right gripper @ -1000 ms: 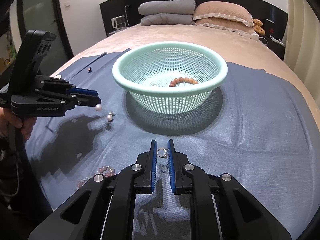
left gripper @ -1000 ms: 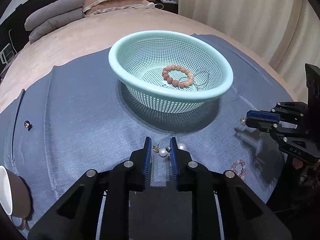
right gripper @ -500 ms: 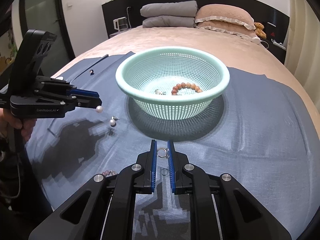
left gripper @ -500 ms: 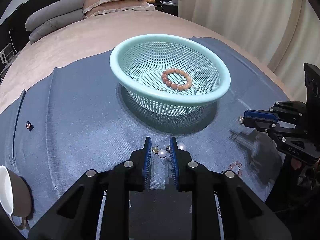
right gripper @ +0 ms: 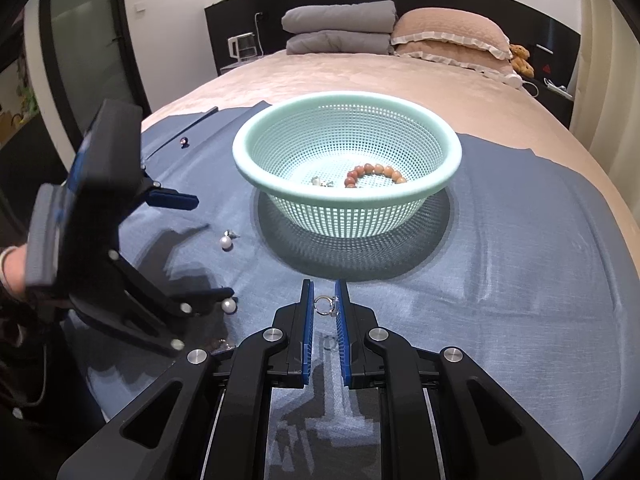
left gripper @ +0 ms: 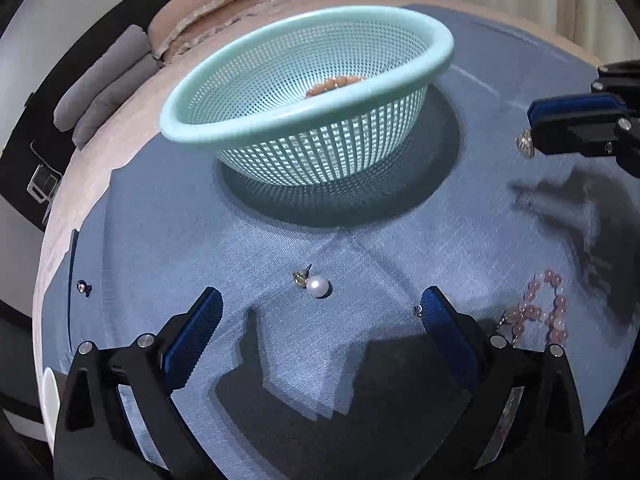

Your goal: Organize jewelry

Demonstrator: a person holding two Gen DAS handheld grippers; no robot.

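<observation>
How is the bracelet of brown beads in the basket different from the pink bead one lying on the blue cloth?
The brown round-bead bracelet lies inside the mint green plastic mesh basket; the pale pink bead bracelet lies outside it on the blue cloth. The brown beads look opaque and matte; the pink ones look paler and glossier. Both are strings of round beads, and no gripper holds either.
</observation>
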